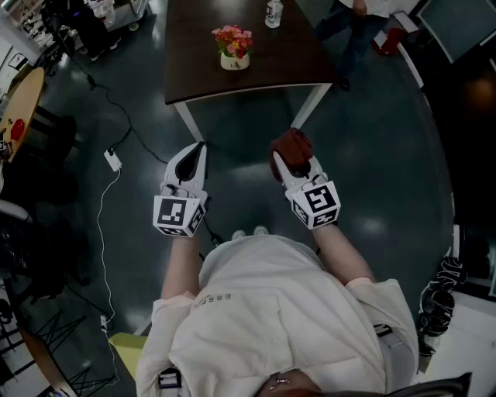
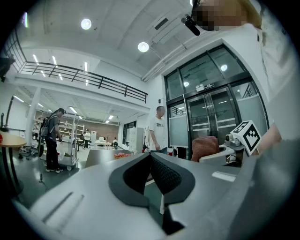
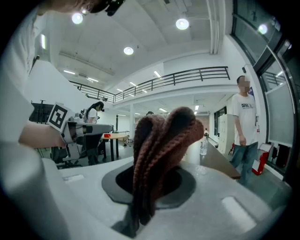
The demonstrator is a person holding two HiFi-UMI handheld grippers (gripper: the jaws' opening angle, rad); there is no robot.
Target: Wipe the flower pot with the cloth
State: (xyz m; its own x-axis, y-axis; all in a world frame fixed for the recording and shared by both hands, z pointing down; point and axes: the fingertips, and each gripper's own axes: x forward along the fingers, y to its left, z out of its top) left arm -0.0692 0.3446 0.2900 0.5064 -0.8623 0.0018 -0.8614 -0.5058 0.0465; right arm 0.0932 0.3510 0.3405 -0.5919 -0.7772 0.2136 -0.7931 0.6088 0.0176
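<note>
Left gripper [image 1: 200, 147]: forearm stretched straight ahead, held short of the table's [image 1: 267, 74] near edge, off its front-left leg, over the floor. It points roughly level. Jaws together, pads meeting at the tip, nothing between them.

Flower pot [image 1: 234, 60]: small, pale and round, upright on the table, set back from the near edge, about mid-width. Pink and orange flowers [image 1: 232, 36] fill the top. Surface detail is too small to read from the head view. A bottle [image 1: 273, 13] stands further back on the table, to the right of the pot.

Right gripper [image 1: 293, 163]: forearm also extended, angled slightly inward, in front of the table's front-right leg. It looks tipped a little downward, though that's hard to confirm from above. Jaws clamped on the cloth [image 3: 159, 140]: reddish-brown knit, folded, bunched up above the pads and well apart from the pot.
</note>
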